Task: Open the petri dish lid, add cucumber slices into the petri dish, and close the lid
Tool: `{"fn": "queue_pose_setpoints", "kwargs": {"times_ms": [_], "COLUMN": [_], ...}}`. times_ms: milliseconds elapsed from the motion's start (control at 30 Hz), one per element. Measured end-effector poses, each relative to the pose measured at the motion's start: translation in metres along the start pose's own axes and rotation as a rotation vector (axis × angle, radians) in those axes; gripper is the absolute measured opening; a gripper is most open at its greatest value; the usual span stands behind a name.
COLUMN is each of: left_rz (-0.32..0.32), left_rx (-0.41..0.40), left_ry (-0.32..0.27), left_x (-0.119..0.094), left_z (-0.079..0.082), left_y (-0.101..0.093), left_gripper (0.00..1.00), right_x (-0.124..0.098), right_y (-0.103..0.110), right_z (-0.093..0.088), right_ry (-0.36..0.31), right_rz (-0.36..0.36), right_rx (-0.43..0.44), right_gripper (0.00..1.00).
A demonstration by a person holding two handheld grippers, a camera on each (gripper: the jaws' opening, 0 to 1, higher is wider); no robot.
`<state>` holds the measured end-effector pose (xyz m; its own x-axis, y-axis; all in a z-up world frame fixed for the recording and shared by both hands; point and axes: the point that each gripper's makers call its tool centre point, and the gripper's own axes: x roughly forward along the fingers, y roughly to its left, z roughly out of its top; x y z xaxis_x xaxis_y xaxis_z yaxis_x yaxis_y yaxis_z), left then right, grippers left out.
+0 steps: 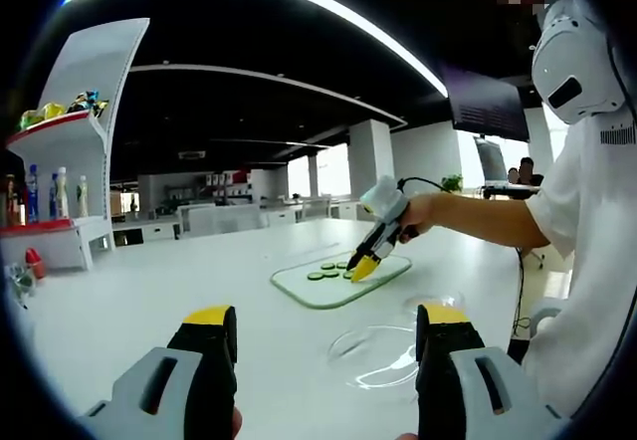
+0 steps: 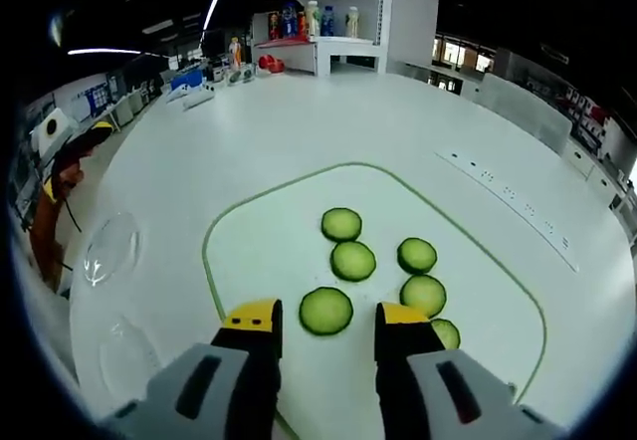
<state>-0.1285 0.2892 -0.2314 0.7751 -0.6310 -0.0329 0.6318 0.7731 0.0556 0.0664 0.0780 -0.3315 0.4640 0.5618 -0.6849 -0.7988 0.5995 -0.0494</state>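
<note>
The petri dish [image 1: 383,352] lies with its lid [image 2: 107,248] off, the two clear pieces side by side near the table's [image 2: 299,131] edge, which leaves the dish free to take slices. The cucumber slices [image 2: 353,260] rest toward the near edge of the glass cutting board [image 2: 259,231]. The right gripper [image 2: 326,323] is lowered over one slice [image 2: 326,311], jaws parted either side, not yet closed on it. The left gripper [image 1: 326,329] waits beside the dish, jaws wide and empty.

Six green cucumber slices [image 2: 352,260] flat on the glass board; clear petri dish [image 2: 107,248] and lid [image 2: 127,357] apart, alongside
</note>
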Motion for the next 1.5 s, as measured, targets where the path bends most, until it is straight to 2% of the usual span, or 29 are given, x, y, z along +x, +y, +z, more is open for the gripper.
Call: {"fn": "queue_pose_setpoints", "kwargs": {"times_ms": [433, 500, 833, 1500], "left_rz": [0.0, 0.002, -0.003, -0.008], "left_rx": [-0.008, -0.009, -0.013, -0.013], "left_ry": [-0.001, -0.001, 0.002, 0.002], "left_x": [0.0007, 0.0003, 0.0012, 0.0018], "left_z": [-0.0016, -0.0017, -0.004, -0.0035], "left_y": [-0.0008, -0.0006, -0.0022, -0.0038], "left_gripper": [0.73, 0.73, 0.73, 0.73], "right_x": [0.0004, 0.0006, 0.0014, -0.0019], "right_y": [0.0039, 0.0052, 0.0018, 0.003], "right_z": [0.0003, 0.0011, -0.0026, 0.0033], "right_ry": [-0.001, -0.004, 0.005, 0.004], "right_rz": [0.017, 0.023, 0.008, 0.008], "right_rx": [-0.009, 0.002, -0.012, -0.032], "right_gripper": [0.28, 0.22, 0.21, 0.2]}}
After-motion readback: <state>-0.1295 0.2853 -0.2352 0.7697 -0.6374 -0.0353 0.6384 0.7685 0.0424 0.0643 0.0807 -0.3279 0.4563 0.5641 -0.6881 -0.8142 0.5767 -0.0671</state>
